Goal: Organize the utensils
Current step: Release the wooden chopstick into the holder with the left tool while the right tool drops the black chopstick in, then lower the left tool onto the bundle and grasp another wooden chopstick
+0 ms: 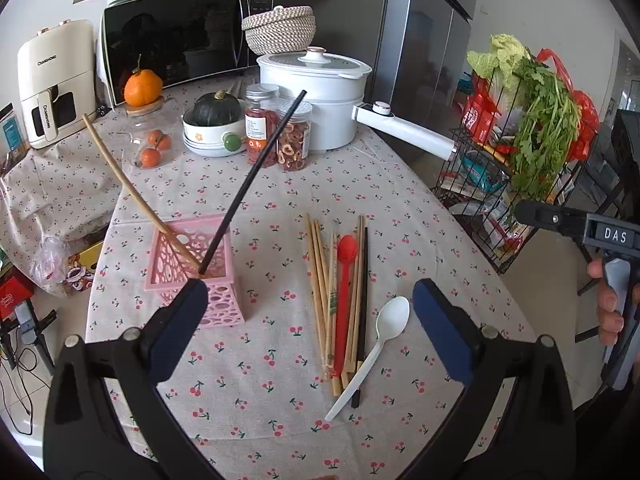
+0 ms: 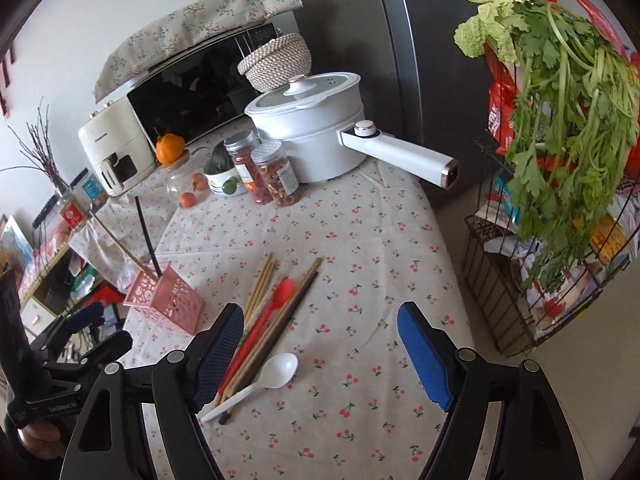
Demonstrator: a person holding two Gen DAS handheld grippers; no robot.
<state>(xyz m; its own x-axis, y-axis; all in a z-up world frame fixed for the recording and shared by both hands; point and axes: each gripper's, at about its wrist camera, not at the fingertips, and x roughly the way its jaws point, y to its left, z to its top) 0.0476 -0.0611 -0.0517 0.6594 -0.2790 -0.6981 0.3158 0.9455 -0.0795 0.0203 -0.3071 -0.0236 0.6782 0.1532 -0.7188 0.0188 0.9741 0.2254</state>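
Nearest the cameras, both pairs of jaws stand spread with nothing between them: the left gripper [image 1: 310, 324] hangs over the near part of the counter [image 1: 260, 400], the right gripper [image 2: 320, 354] just beside it, over the white spoon.

The loose utensils lie in one bundle at the middle of the counter, toward its near edge. The white spoon [image 1: 374, 350] rests at the bundle's right, handle toward the near edge; it looks like light, stiff plastic, likely slippery, and is best pinched across the handle. The red spoon [image 1: 345, 296] lies among the wooden chopsticks [image 1: 318, 292], touching them, with a black chopstick [image 1: 363, 312] alongside. These are thin, stiff and light; they will probably roll or scatter, so grasp near mid-length and take few at a time.

Farther off, toward the left edge, the pink holder [image 1: 196, 264] already carries one black chopstick and one wooden one, both leaning. It seems light and may tip if knocked.

How many chopsticks sit in the bundle is hard to count, since they overlap. The holder's bottom is hidden, and the left gripper's finger covers its near corner.
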